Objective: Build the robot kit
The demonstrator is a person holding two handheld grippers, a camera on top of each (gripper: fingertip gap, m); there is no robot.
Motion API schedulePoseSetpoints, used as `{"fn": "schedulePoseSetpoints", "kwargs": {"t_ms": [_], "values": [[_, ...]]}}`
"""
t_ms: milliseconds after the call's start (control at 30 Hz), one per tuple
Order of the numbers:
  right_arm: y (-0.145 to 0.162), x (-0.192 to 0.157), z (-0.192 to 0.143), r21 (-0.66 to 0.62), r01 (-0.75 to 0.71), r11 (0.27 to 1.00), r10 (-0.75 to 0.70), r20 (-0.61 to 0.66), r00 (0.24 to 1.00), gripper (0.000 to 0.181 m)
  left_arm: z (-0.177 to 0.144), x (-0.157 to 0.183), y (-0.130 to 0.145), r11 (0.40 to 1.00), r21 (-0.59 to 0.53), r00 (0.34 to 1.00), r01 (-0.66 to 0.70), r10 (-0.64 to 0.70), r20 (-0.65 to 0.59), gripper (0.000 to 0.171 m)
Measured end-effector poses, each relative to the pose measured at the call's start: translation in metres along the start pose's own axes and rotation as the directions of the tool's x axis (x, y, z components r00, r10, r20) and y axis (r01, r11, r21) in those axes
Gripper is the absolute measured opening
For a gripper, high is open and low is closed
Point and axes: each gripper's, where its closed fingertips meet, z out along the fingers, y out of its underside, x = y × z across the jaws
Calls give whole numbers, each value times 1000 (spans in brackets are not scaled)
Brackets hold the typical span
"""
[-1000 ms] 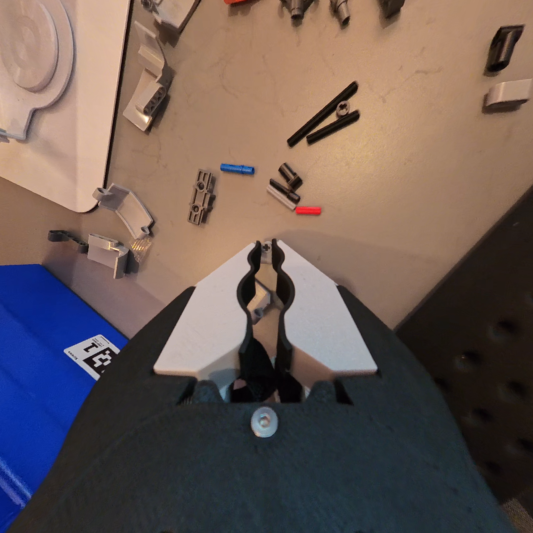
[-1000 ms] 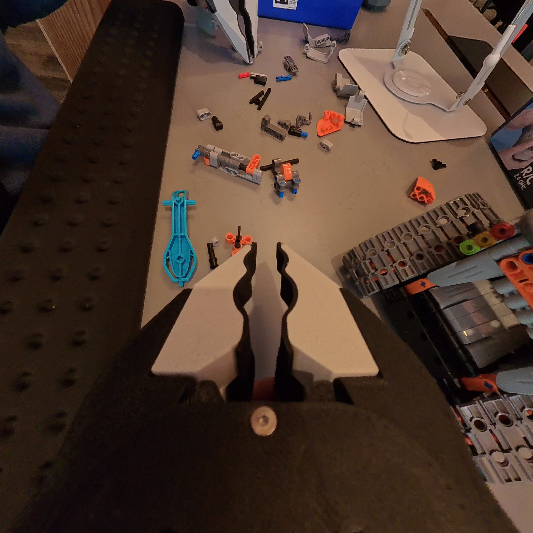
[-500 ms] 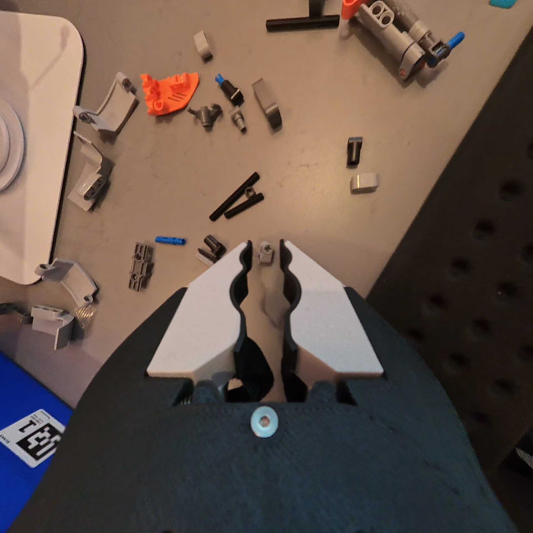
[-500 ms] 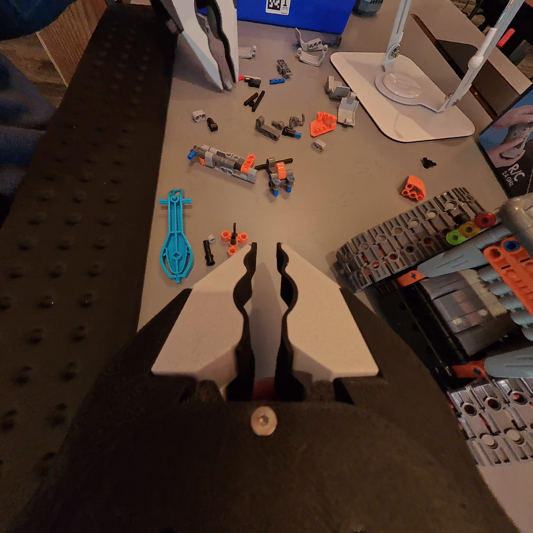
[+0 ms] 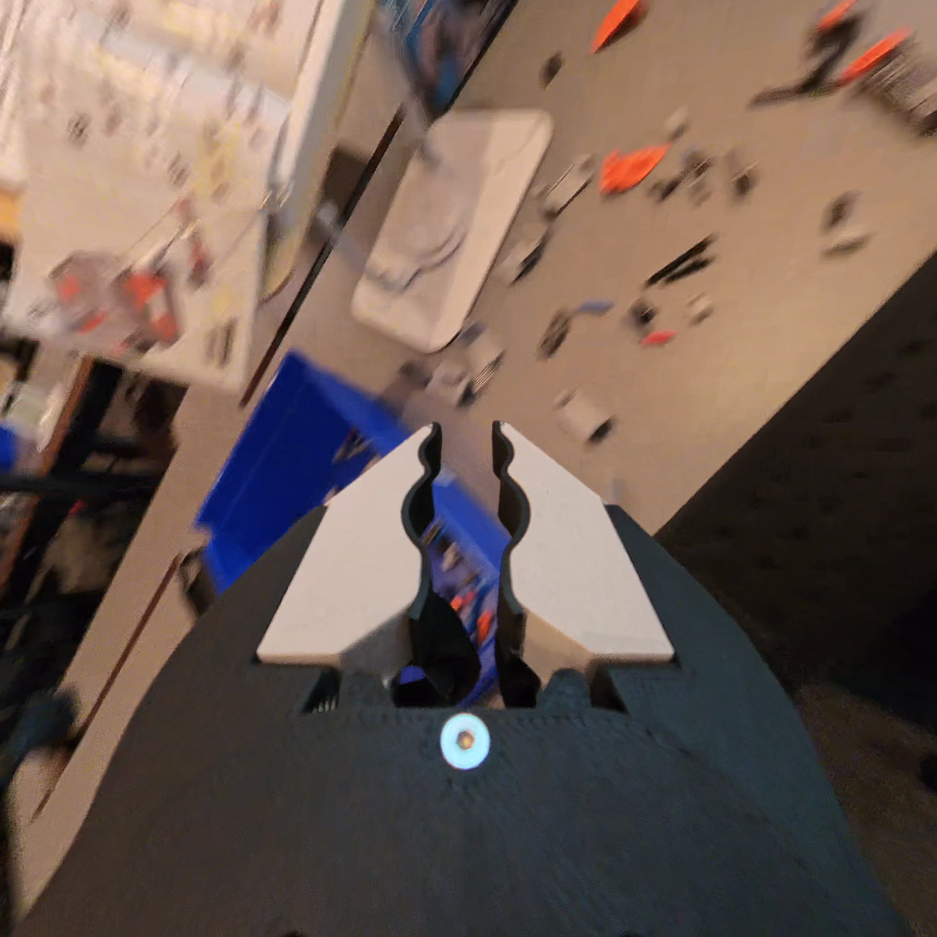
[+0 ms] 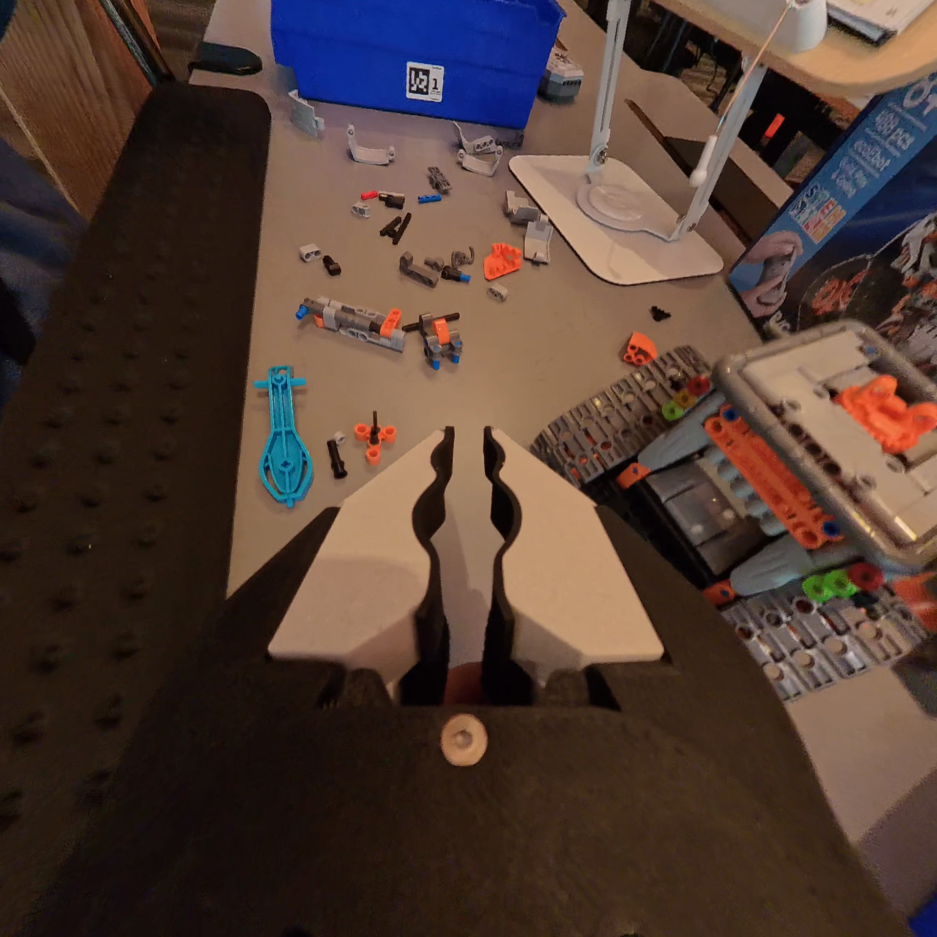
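My left gripper (image 5: 464,431) is open and empty, held high above the table. The view is blurred by motion. A blue bin (image 5: 284,481) lies under and to the left of its fingers, and a blurred pale grey piece (image 5: 583,416) lies just right of the tips. My right gripper (image 6: 467,431) is narrowly open and empty, over bare table. Nearest to it are an orange three-lobed piece (image 6: 374,438), a black pin (image 6: 335,456) and a turquoise tool (image 6: 284,441) to its left. A grey and orange tracked model (image 6: 710,481) stands to its right.
Several small loose parts are scattered over the grey table (image 6: 532,329). A blue bin (image 6: 416,50) stands at the far end, with a white lamp base (image 6: 623,228) to its right. A printed box (image 6: 862,203) is at the right. A black studded pad (image 6: 127,355) runs along the left. One gripper's finger ends stand about 45 centimeters off the other's. My right gripper is the nearer one to the orange three-lobed piece (image 6: 374,438): about 9 centimeters, against 40 centimeters. To the black pin (image 6: 335,456): right tips about 10 centimeters, left tips about 40 centimeters.
My left gripper let go of a small grey connector, opened wider, and rose and swung back over the blue bin. It has left the right wrist view. My right gripper tilted up slightly.
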Motion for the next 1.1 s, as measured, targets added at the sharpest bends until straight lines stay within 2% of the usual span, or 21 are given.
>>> {"fn": "schedulePoseSetpoints", "kwargs": {"t_ms": [100,167,333,433,633,900,1100], "values": [[-12,-2,5,9,23,1000,-23,-12,1000,10,-9,-56,68,973,-216,991,85,-60,117,19],[-10,-1,7,6,13,1000,-13,-14,1000,9,-5,-75,103,948,-284,985,140,-103,142,21],[-2,-4,13,-80,-6,997,6,6,1000,9,18,-72,147,910,-355,976,213,-185,110,22],[-12,-11,25,-112,9,994,-6,29,1000,9,34,-56,163,901,-382,978,206,-198,61,19],[-48,-34,53,-83,56,995,-50,74,996,9,55,-39,185,900,-382,976,210,-213,35,15],[-79,-63,102,-51,85,995,-77,154,985,10,58,-51,171,950,-215,974,226,-219,57,12],[-94,-66,132,-8,70,998,-67,191,979,10,78,-43,178,952,-247,980,181,-194,-31,13]]}}
